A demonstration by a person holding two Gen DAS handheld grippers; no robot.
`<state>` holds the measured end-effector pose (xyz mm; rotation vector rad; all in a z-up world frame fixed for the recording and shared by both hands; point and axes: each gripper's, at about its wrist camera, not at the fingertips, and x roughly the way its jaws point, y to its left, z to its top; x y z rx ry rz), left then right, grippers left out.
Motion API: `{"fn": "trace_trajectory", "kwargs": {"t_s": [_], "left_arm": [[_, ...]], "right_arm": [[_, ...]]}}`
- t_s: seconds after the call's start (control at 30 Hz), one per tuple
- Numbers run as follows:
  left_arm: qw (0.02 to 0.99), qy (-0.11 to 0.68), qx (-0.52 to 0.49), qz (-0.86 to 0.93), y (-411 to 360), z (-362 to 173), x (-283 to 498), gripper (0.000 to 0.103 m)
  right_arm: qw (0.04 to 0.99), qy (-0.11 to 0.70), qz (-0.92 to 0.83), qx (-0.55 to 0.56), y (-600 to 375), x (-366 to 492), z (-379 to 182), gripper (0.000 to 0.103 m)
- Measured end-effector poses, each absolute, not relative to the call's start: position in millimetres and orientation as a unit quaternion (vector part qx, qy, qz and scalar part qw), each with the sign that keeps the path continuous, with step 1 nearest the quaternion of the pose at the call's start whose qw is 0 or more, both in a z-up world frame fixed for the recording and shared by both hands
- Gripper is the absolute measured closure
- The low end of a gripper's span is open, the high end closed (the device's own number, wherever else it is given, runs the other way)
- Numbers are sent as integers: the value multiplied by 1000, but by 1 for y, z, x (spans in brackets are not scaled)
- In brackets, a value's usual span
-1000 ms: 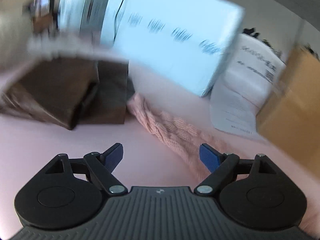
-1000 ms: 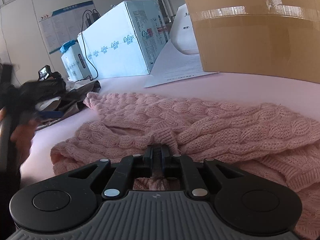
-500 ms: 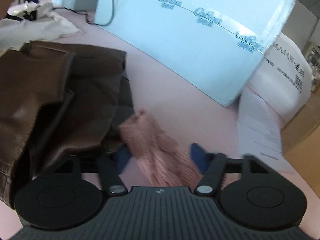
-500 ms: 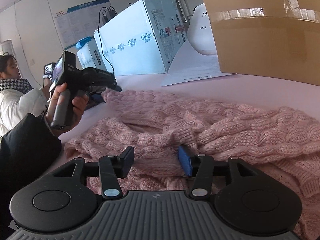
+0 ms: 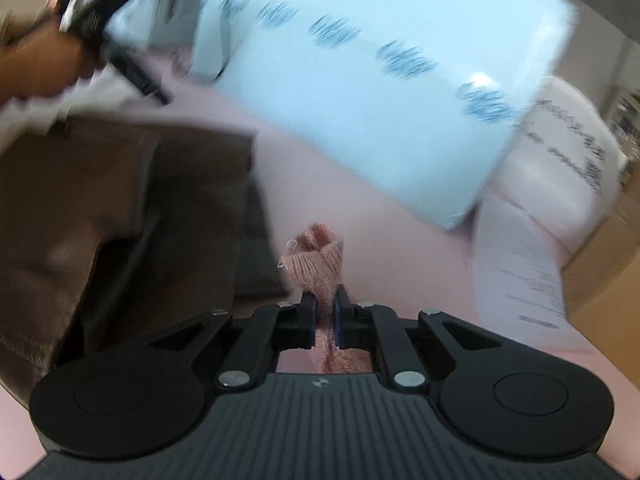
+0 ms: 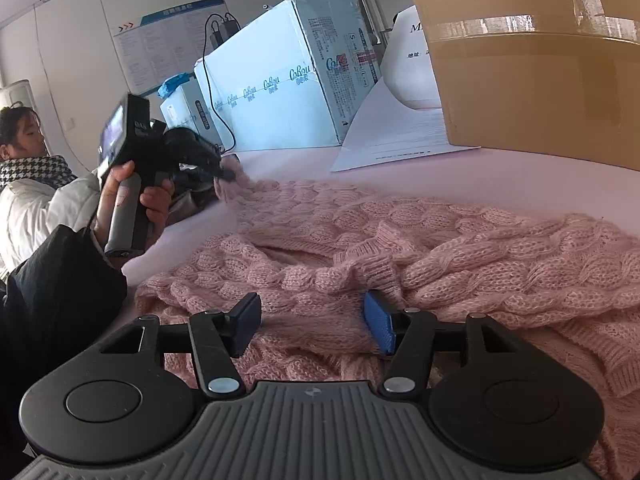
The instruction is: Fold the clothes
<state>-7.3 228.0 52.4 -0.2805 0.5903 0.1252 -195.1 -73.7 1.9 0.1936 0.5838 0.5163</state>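
Note:
A pink cable-knit sweater [image 6: 420, 240] lies rumpled across the pink table. In the left wrist view its ribbed sleeve cuff [image 5: 316, 260] sticks up out of my left gripper [image 5: 324, 304], whose blue pads are shut on the sleeve. The right wrist view shows that same left gripper [image 6: 224, 174], in a hand, at the sleeve's far left end. My right gripper [image 6: 312, 320] hovers over the sweater's near folds with its jaws opening. Knit lies under and between the blue pads, which do not press on it.
A brown garment [image 5: 120, 216] lies heaped left of the sleeve. Behind stand a light blue carton [image 6: 280, 80], a white bag [image 5: 560, 168] and printed sheets [image 6: 400, 136]. A large cardboard box [image 6: 528, 60] fills the back right. A person in a white jacket [image 6: 36, 200] is at the left edge.
My left gripper moved onto the sleeve end and closed on it, and now holds the cuff. My right gripper let go of the knit fold and spread its jaws.

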Motion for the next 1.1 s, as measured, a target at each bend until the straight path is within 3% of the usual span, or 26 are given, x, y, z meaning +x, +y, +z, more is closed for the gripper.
{"fn": "trace_trajectory", "kwargs": {"t_s": [0.43,0.6,0.97,1.03,1.07,1.1], "left_arm": [[957,222,-37,-183,83,114,-76,96],[933,249,5,-259,38,104,-91,96],[894,343,16,-287,24,57,-76,95],[889,352,15,-291,24,51,-80,89],[887,356,16,-293,23,49,-81,80],[885,359,16,-296,23,48,-82,63]], "right_arm": [[919,284,256,98,-74,-195,2,44],[919,284,256,100,-74,-195,2,44],[918,284,258,102,-76,-195,3,43],[918,284,259,102,-76,-195,3,42],[917,284,259,103,-76,-195,3,42],[917,284,260,103,-76,-195,3,42]]}}
